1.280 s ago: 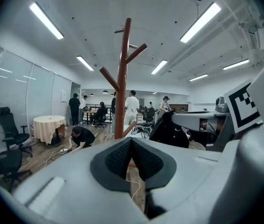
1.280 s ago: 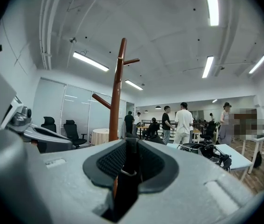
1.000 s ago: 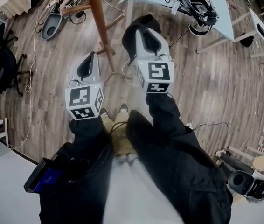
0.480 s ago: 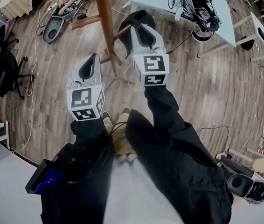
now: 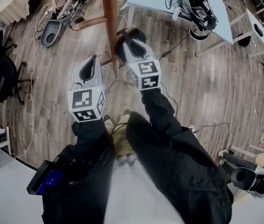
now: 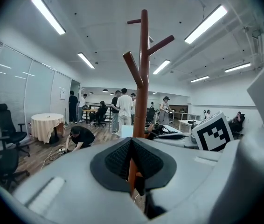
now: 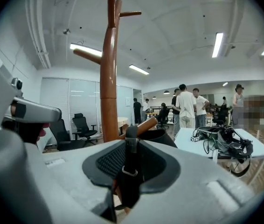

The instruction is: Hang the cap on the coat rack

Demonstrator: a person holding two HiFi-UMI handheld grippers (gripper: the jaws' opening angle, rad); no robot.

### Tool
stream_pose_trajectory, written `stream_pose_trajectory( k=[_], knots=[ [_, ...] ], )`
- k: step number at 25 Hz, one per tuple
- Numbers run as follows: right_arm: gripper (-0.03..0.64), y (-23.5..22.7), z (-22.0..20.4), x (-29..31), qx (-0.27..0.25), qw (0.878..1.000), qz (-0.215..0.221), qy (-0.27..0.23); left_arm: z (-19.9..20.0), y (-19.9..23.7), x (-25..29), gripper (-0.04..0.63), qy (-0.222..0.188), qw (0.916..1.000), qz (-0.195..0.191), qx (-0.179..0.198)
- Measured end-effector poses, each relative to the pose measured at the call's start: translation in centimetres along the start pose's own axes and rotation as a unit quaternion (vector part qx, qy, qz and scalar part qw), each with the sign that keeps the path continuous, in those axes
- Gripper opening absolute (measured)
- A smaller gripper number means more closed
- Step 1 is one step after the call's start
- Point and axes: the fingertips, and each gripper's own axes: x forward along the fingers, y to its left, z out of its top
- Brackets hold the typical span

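Cap (image 5: 140,33): dangles by its back strap (image 7: 131,164) just beside the coat rack (image 5: 109,27) pole, next to a low peg (image 7: 143,126), so it's lined up to hook on
Right gripper (image 5: 128,45): pinching that strap, jaws opening now, looks like it's letting go
Left gripper (image 5: 91,65): jaws closed on nothing, held back out of the way
Guess: can't tell if the peg's actually caught it yet

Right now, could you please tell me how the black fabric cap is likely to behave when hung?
Probably floppy: the black fabric cap has a thin buckled strap drooping through the right tongs. Likely light, since that narrow pinch seems enough to carry it. It might slide on the smooth brown wooden coat rack peg.
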Motion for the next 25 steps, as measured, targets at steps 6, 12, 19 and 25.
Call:
stream_pose_trajectory(
  k=[6,12,19,25],
  knots=[
    [0.181,0.3,0.1,-0.9,0.027,0.999,0.02,0.0,0.4,-0.6,0.1,-0.002,-0.006,0.9999,-0.013,0.003],
    [0.152,1.2,4.0,-5.4,0.018,0.997,-0.015,-0.069,1.4,-1.7,-0.2,0.0,-0.026,0.999,-0.034,0.008],
    [0.031,3.6,9.5,-9.4,-0.021,0.989,-0.035,-0.14,4.7,-3.8,-0.7,0.0,-0.065,0.9946,-0.079,0.019],
    [0.0,4.2,11.6,-11.2,-0.022,0.987,-0.044,-0.155,7.0,-5.8,-1.2,0.0,-0.093,0.9894,-0.107,0.032]
  ],
)
